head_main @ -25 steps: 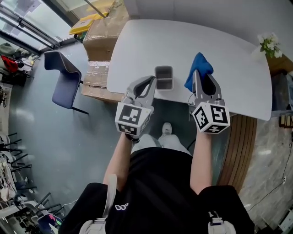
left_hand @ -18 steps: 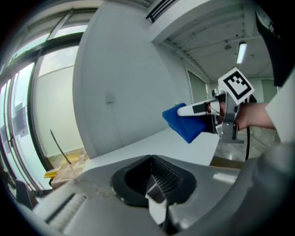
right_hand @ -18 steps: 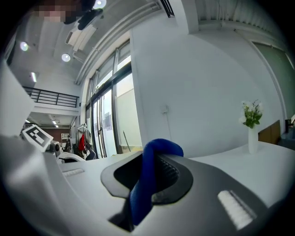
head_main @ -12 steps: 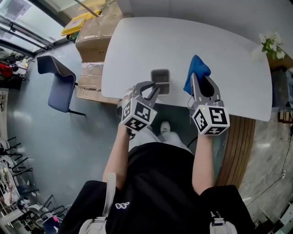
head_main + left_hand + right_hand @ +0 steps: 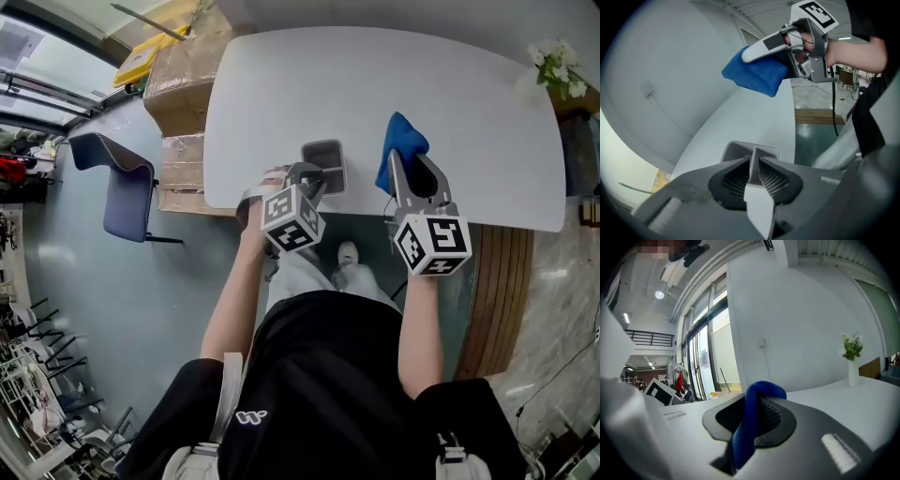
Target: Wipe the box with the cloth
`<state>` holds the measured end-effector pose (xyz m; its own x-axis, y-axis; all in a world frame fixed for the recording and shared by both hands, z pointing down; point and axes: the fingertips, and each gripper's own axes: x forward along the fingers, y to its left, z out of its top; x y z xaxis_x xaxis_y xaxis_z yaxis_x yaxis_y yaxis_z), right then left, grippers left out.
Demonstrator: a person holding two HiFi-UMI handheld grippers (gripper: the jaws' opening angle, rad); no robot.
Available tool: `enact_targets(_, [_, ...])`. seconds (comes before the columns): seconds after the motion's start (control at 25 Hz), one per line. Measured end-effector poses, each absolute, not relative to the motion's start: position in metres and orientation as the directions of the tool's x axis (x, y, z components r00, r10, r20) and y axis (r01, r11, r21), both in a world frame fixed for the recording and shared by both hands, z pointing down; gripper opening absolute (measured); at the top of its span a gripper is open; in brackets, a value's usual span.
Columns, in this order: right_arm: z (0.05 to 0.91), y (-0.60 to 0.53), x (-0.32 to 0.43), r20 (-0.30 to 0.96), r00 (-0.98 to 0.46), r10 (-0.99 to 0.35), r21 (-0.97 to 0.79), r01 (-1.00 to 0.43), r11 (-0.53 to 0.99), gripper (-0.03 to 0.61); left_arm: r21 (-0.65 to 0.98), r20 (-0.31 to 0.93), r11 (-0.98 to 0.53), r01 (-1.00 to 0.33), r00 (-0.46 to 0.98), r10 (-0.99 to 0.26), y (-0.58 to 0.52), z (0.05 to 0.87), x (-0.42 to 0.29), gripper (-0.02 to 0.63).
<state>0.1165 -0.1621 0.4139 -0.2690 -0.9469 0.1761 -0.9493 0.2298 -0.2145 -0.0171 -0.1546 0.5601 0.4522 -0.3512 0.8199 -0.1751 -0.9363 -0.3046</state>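
A small grey open box (image 5: 324, 161) sits at the near edge of the white table (image 5: 375, 75). My left gripper (image 5: 313, 177) is shut on the box's near wall; in the left gripper view that thin wall (image 5: 753, 159) stands pinched between the jaws. My right gripper (image 5: 405, 161) hovers to the right of the box, shut on a blue cloth (image 5: 400, 143) that bunches out past its fingertips. The cloth (image 5: 757, 75) hangs in the air above the table, apart from the box. In the right gripper view a fold of the cloth (image 5: 754, 423) fills the jaws.
Stacked cardboard boxes (image 5: 183, 84) stand off the table's left end, with a blue chair (image 5: 117, 187) beside them. A white vase of flowers (image 5: 553, 77) sits at the far right corner of the table. The person's legs and feet are under the near edge.
My left gripper has moved forward and right to the box and shut on its near wall. The right gripper with the cloth has stayed almost in place.
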Motion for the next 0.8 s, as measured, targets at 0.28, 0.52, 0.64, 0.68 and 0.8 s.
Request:
enact_targets(0.28, [0.425, -0.162, 0.131, 0.197, -0.249, -0.948, -0.227, -0.953, 0.203, 0.057, -0.279, 0.878, -0.957, -0.079, 0.384, -0.287, -0.163, 0.586, -0.007, 0.067])
enact_targets(0.52, [0.432, -0.164, 0.142, 0.205, -0.227, -0.952, -0.240, -0.955, 0.175, 0.057, -0.246, 0.929, -0.969, 0.001, 0.285, -0.235, -0.167, 0.612, -0.007, 0.067])
enact_targets(0.64, [0.435, -0.166, 0.147, 0.209, -0.224, -0.952, -0.244, -0.954, 0.171, 0.057, -0.244, 0.945, -0.970, 0.022, 0.229, -0.233, -0.173, 0.621, -0.008, 0.067])
enact_targets(0.68, [0.436, -0.167, 0.148, 0.211, -0.224, -0.951, -0.246, -0.954, 0.171, 0.057, -0.240, 0.949, -0.971, 0.022, 0.216, -0.229, -0.174, 0.623, -0.007, 0.067])
enact_targets(0.8, [0.441, -0.168, 0.151, 0.219, -0.225, -0.949, -0.250, -0.953, 0.168, 0.057, -0.228, 0.959, -0.973, 0.038, 0.183, -0.218, -0.173, 0.630, -0.001, 0.063])
